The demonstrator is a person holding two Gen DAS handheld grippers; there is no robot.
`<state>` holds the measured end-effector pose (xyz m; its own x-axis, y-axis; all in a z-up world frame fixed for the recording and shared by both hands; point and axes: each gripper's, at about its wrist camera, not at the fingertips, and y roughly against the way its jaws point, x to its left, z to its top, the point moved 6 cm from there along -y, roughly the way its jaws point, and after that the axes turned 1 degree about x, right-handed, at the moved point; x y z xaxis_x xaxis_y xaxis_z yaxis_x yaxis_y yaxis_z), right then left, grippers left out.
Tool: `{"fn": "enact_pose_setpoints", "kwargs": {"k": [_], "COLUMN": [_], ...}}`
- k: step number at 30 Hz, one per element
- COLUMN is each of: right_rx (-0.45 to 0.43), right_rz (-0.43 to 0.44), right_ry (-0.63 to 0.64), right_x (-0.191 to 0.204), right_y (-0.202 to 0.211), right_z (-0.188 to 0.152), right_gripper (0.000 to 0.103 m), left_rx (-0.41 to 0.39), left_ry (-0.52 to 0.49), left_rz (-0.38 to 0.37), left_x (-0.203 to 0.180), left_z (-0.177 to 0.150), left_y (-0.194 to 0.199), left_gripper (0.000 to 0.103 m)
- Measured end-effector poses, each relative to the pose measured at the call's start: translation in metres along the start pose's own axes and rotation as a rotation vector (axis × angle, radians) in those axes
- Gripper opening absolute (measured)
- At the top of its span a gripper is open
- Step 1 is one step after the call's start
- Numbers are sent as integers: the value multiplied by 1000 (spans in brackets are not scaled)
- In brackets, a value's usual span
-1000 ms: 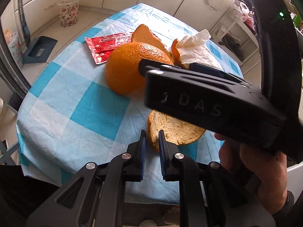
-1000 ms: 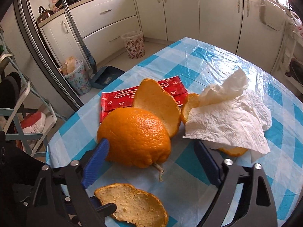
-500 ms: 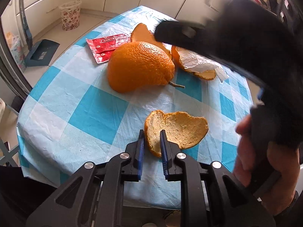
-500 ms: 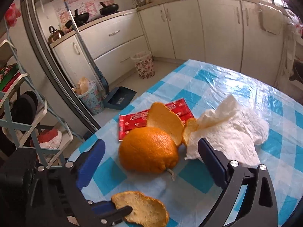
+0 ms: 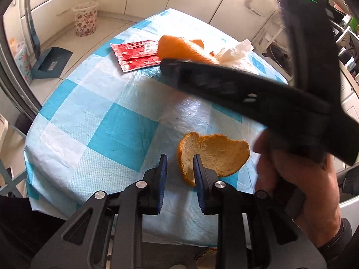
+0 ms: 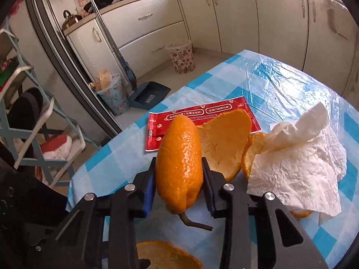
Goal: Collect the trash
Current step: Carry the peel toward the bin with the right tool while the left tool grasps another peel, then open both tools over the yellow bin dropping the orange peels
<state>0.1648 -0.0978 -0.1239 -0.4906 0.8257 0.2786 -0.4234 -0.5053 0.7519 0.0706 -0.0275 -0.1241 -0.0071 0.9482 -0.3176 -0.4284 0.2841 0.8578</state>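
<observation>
Left wrist view: the left tool (image 5: 179, 174) is seen narrowly parted with nothing gripped, its right finger touching a flat peel piece (image 5: 213, 154) lying near the surface's (image 5: 107, 123) near edge. Beyond, a red wrapper (image 5: 136, 55) lies toward the far edge.

Right wrist view: the right tool (image 6: 179, 186) is clamped on the large orange peel (image 6: 179, 163), squeezed narrow, beside a crumpled tissue (image 6: 298, 168)
</observation>
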Motion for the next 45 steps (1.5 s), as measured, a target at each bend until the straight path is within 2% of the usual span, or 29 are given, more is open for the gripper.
{"fn": "enact_pose_setpoints", "kwargs": {"k": [6, 10, 13, 17, 19, 24, 29, 33, 38, 42, 43, 45], "right_rx": [-134, -194, -208, -231, -239, -274, -316, -252, -137, -107, -105, -93], "right_rz": [220, 306, 325, 243, 204, 72, -109, -289, -352, -352, -355, -364], "right_ry": [-171, -278, -325, -345, -360, -449, -615, -794, -968, -1043, -1056, -1088], "right_x": [-13, -33, -48, -66, -77, -120, -177, -224, -261, -273, -276, -285], "right_y": [55, 86, 102, 132, 147, 188, 231, 245, 233, 230, 231, 235], "right_z": [2, -4, -13, -30, -40, -77, -129, -186, -251, -277, -280, -290], "right_gripper": [42, 42, 42, 42, 42, 42, 43, 44, 44, 45, 47, 60], "left_rx": [-2, -10, -17, -30, -43, -56, -59, -54, -36, -29, -25, -19], "left_ry": [19, 11, 3, -23, -36, -73, -107, -161, -261, -341, -358, -390], "left_rz": [0, 11, 20, 28, 25, -15, -82, -137, -189, -218, -223, -233], "left_x": [-1, -4, -5, -13, -20, -39, -68, -102, -160, -204, -216, -239], "left_z": [3, 1, 3, 4, 5, 3, -3, -13, -34, -53, -58, -67], "left_y": [-2, -3, -6, -6, -4, 2, 9, 16, 19, 21, 20, 17], "left_gripper": [25, 25, 25, 10, 6, 5, 5, 5, 5, 5, 5, 5]}}
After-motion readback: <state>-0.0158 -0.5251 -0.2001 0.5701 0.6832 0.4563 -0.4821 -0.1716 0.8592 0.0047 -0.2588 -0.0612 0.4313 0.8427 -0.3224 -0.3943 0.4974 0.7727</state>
